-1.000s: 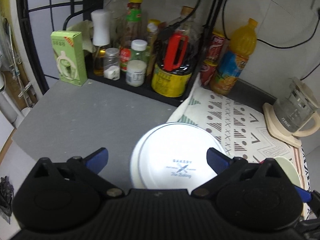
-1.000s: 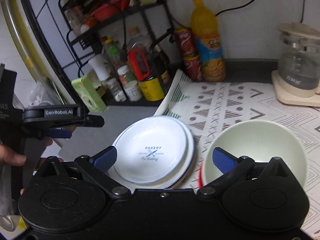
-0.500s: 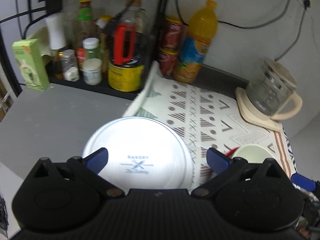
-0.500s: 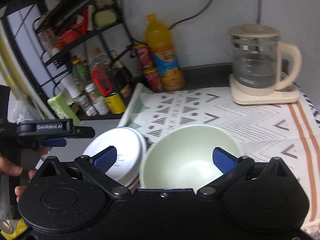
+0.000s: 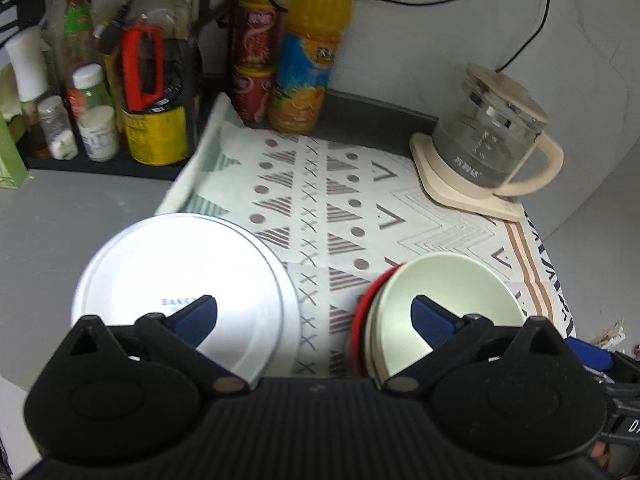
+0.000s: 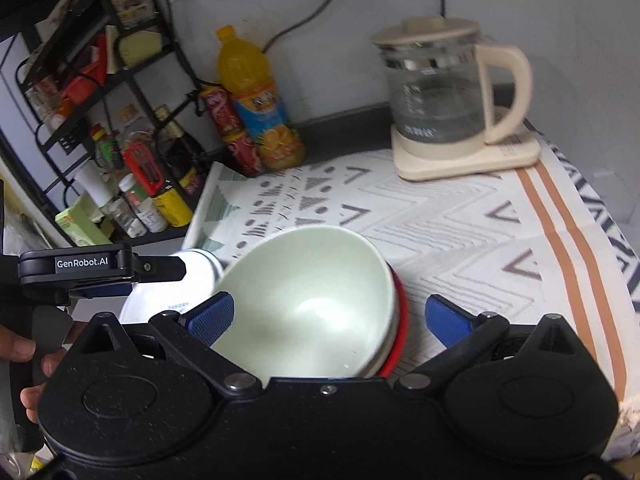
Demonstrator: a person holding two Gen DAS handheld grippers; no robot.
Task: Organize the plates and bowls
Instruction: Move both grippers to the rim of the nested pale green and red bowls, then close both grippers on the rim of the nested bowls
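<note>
Both grippers, the left gripper [image 5: 314,314] and right gripper [image 6: 330,314], hover spread and empty; plates [image 5: 180,272] sit stacked at the counter's [image 5: 60,216] near edge, bowls [image 6: 308,300] nested beside, apparently sorted by kind.

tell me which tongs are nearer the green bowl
Right. The right tongs sit open right over the green bowl, straddling its near rim; the left tongs hang between it and the white plate.

The left gripper [image 5: 314,314] hangs wide open above the patterned mat [image 5: 360,216]. The white plate [image 5: 180,276] lies at the mat's left edge, partly on the grey desk [image 5: 72,216]. The pale green bowl [image 5: 444,304], nested in a red one [image 5: 362,316], sits on the mat's near right part. The kettle [image 5: 488,144] stands at its far right corner.
</note>
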